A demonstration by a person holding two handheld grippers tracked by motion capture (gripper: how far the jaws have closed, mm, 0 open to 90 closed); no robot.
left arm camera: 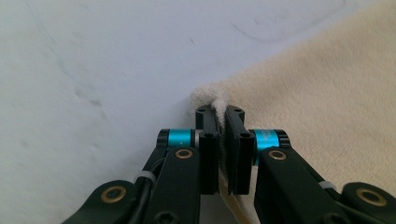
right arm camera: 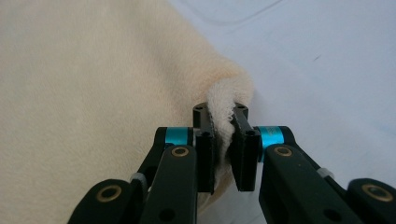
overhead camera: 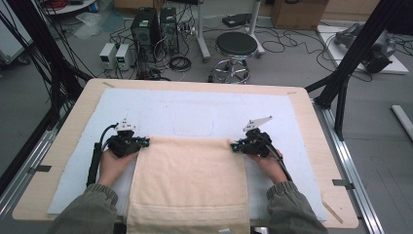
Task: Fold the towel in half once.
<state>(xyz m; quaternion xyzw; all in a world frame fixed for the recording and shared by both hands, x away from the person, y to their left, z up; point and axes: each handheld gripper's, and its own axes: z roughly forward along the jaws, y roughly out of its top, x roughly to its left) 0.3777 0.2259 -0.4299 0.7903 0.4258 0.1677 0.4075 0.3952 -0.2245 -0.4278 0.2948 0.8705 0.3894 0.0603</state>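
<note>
Cream terry-cloth towel (overhead camera: 190, 183) lies flat on a white padded mat (overhead camera: 195, 109) that covers the light wooden tabletop (overhead camera: 63, 146). Its near end hangs over the table edge on the person's side; the far edge runs straight across the mat between the two grippers.

Left gripper (overhead camera: 141, 142) sits at the towel's far-left corner, held in the left hand (overhead camera: 113, 163). In the left gripper view (left arm camera: 219, 122) the black jaws are pinched nearly together, with a thin fold of the corner fabric squeezed up between the pads. Firm grip on cloth, no gap visible.

Right gripper (overhead camera: 235, 145) sits at the far-right corner, held in the right hand (overhead camera: 270, 163). In the right gripper view (right arm camera: 222, 120) the jaws are clamped on a thicker bunch of the corner, which bulges out above the tips.

Both grippers are low at mat level, pointing inward toward each other along the towel's far edge. The corners are lifted only slightly; the rest of the towel is flat and unwrinkled.

Off the table, on the floor beyond: a round black stool (overhead camera: 236, 45) and two dark computer towers (overhead camera: 156, 24), with cables around them.
</note>
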